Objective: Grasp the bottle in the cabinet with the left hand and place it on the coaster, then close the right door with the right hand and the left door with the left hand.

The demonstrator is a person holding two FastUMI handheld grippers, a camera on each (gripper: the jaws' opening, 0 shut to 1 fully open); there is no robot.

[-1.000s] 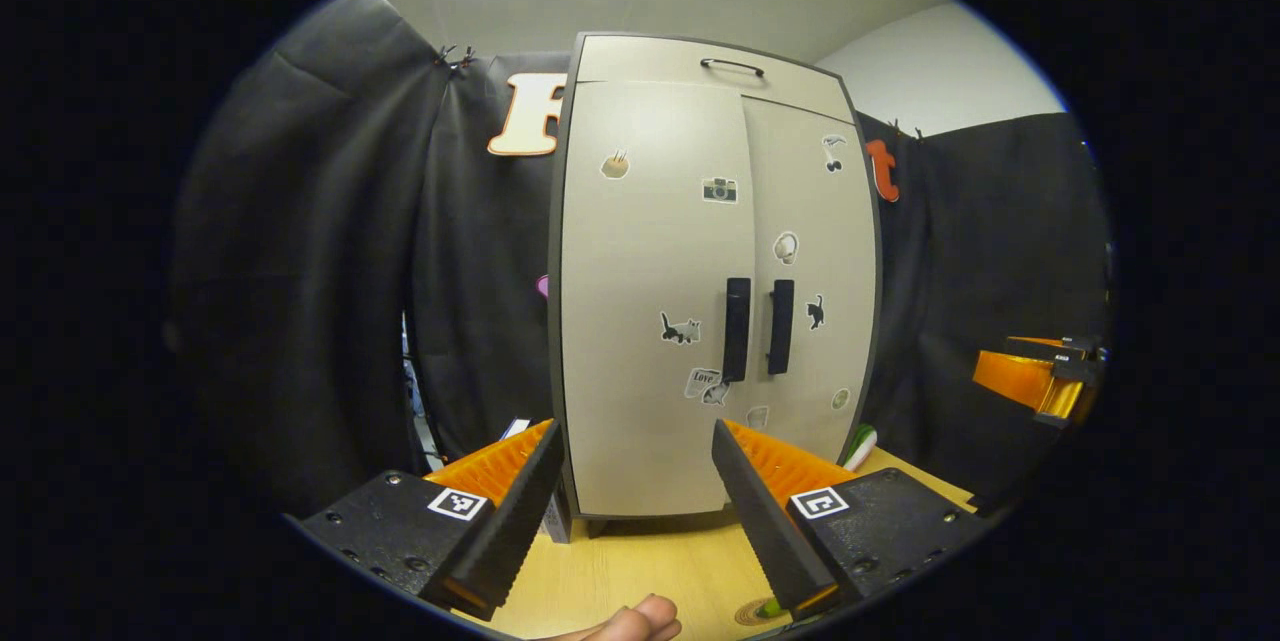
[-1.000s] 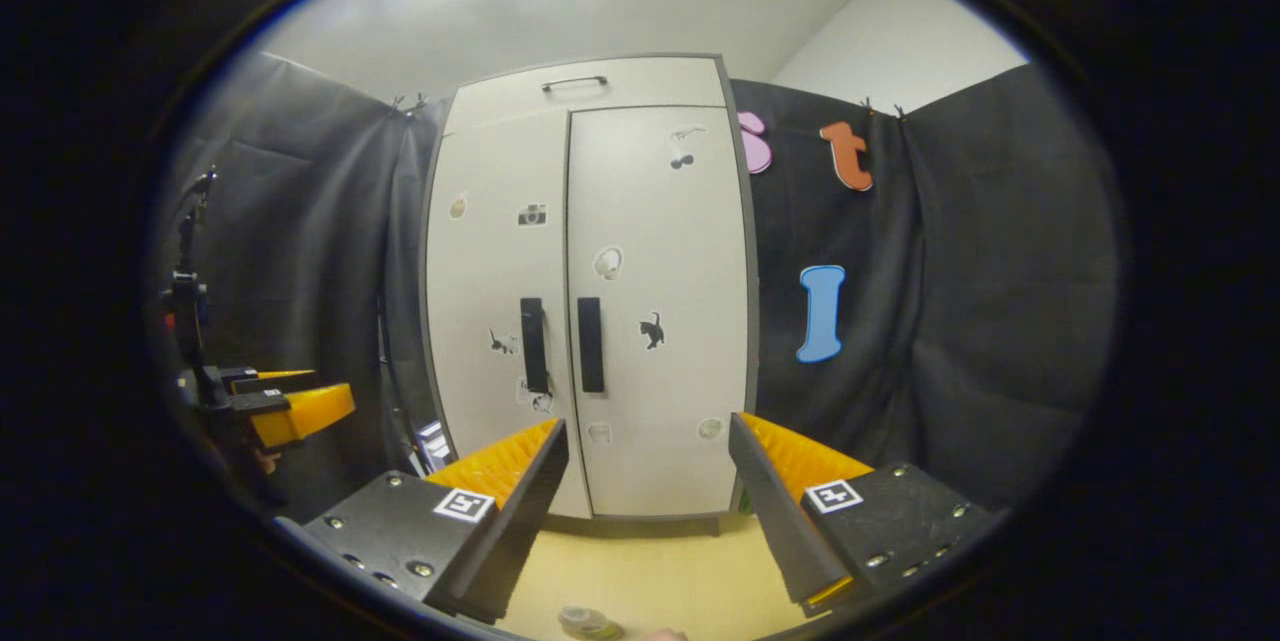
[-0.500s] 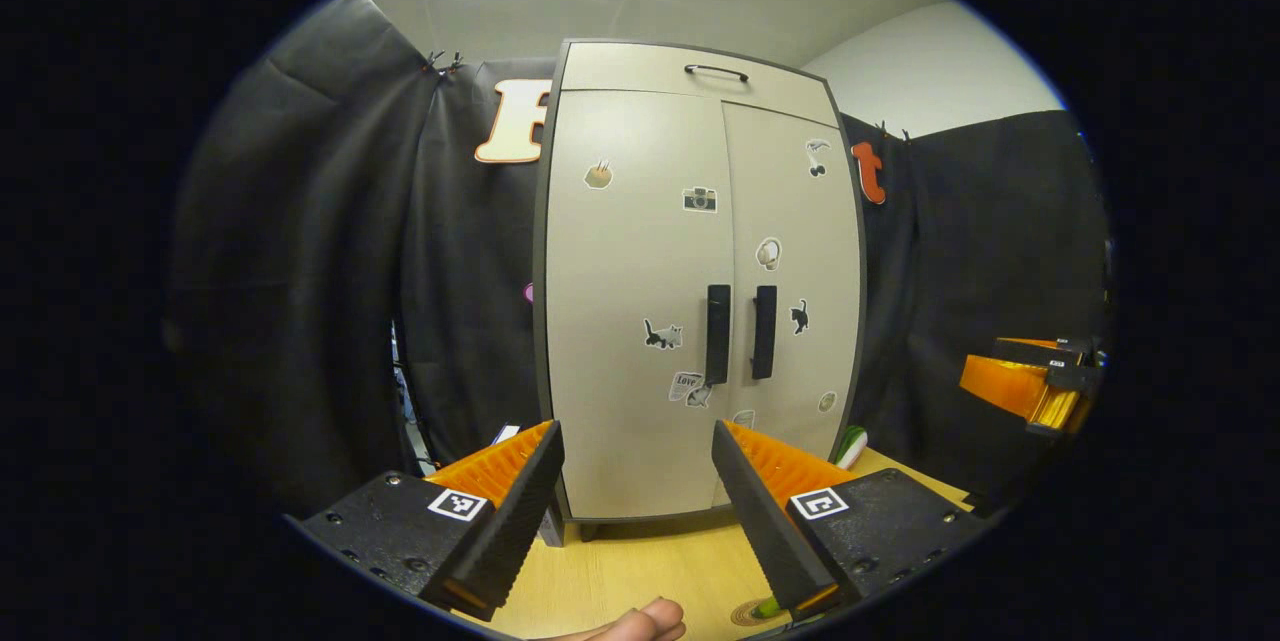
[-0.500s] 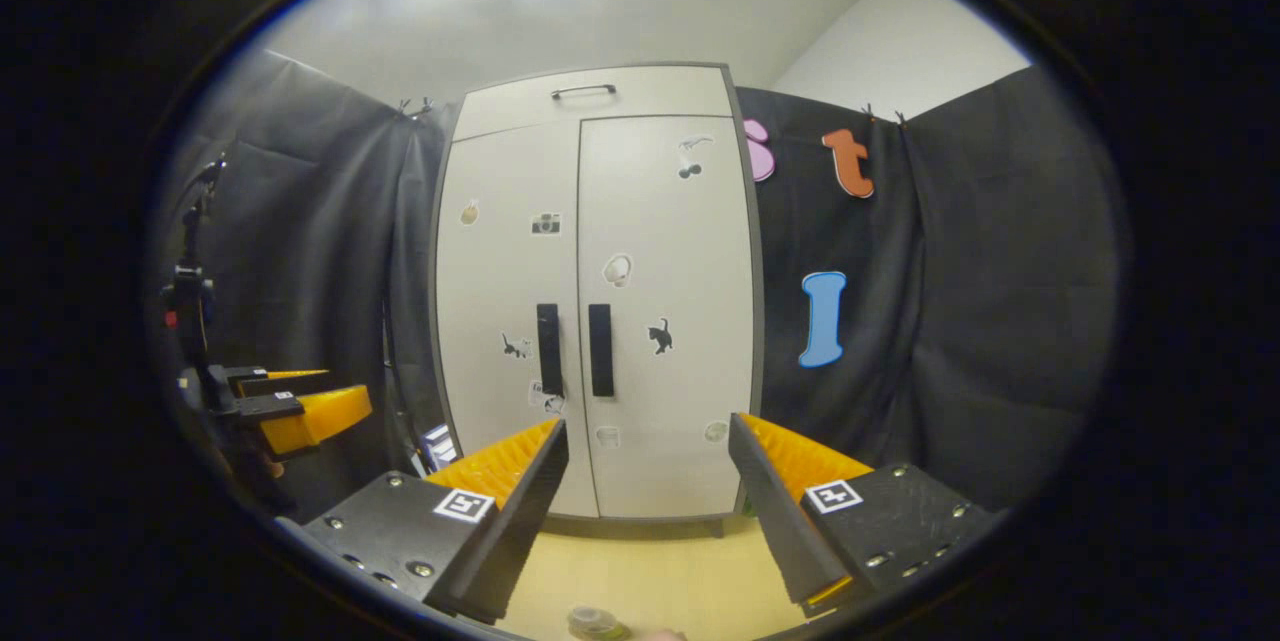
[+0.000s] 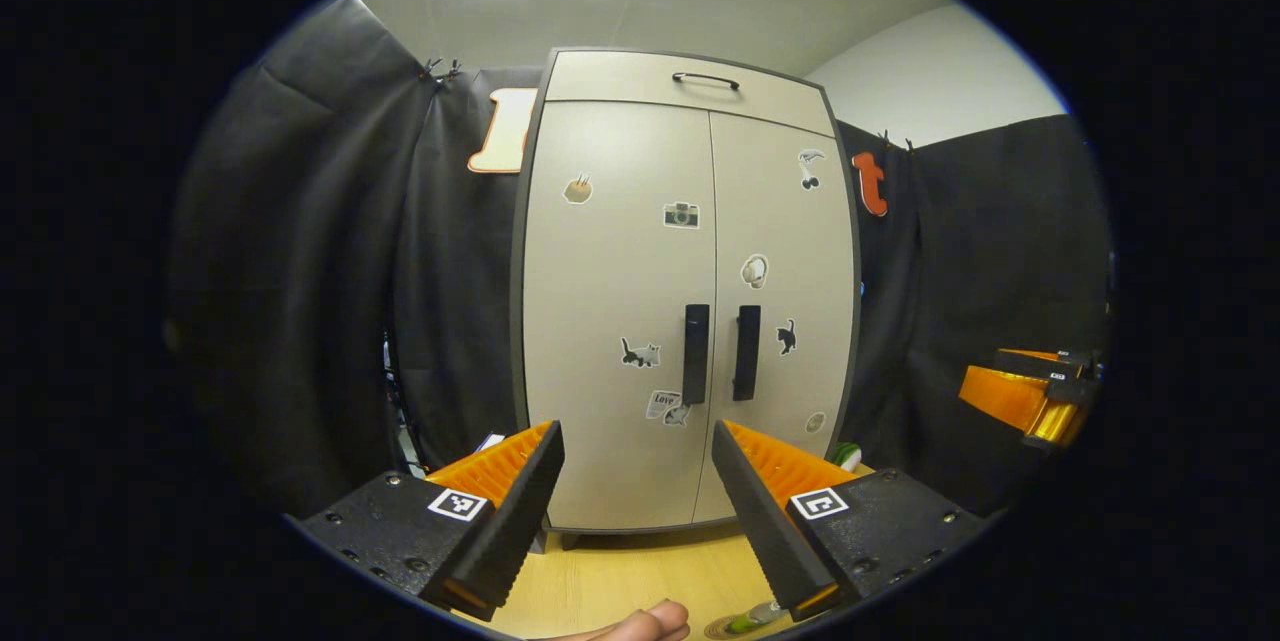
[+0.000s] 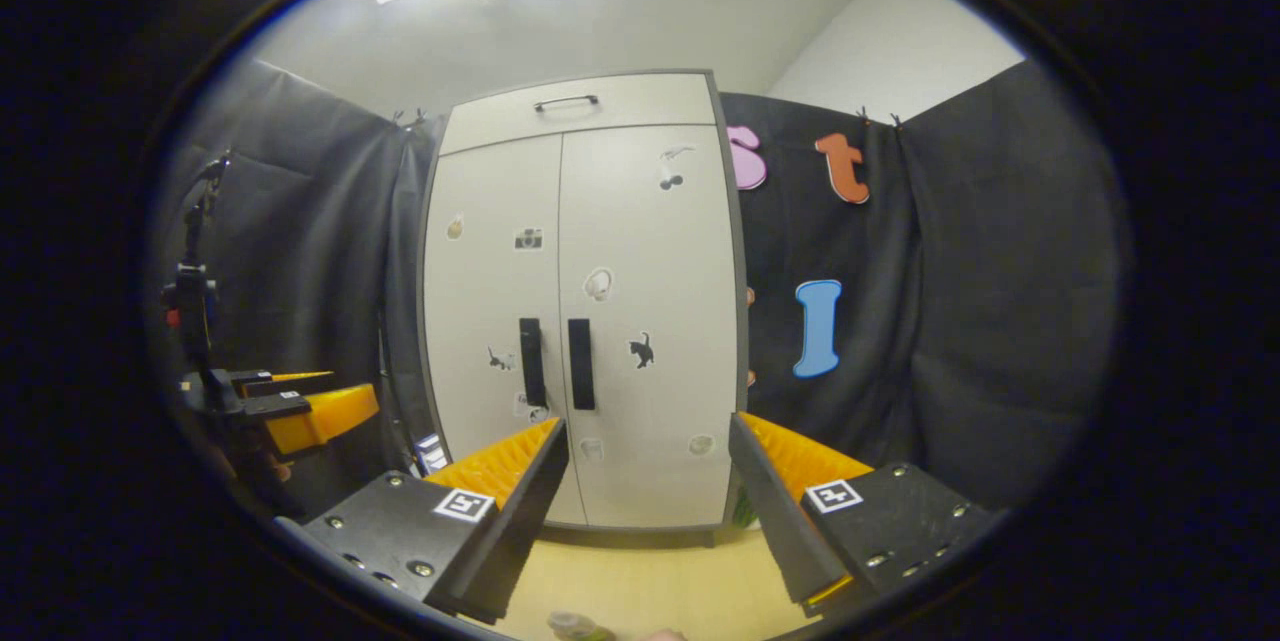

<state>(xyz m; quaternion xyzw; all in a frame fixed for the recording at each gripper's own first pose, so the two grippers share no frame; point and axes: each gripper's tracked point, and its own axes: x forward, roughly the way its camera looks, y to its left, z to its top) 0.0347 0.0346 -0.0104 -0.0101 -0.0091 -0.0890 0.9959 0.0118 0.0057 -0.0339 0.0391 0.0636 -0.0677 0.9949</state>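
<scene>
The beige cabinet (image 5: 690, 301) (image 6: 585, 321) stands upright on the wooden table (image 5: 620, 576), with both doors shut and the two black handles (image 5: 720, 353) side by side. My left gripper (image 5: 634, 436) is open and holds nothing, a short way in front of the doors. My right gripper (image 6: 648, 431) is also open and holds nothing; it appears too at the right edge of the left gripper view (image 5: 1030, 391). The left gripper (image 6: 300, 411) shows at the left of the right gripper view. Low at the table's near edge a small green bottle (image 5: 750, 618) (image 6: 572, 626) stands on a round coaster (image 5: 718, 631), partly cut off.
A thumb (image 5: 640, 621) pokes in at the bottom. A green and white item (image 5: 848, 454) lies by the cabinet's right foot. Black cloth walls close in behind and on both sides. A dark stand (image 6: 195, 321) rises at the left.
Both grippers have drawn back from the cabinet, which now looks smaller and squarer. The doors stay shut and both grippers stay open.
</scene>
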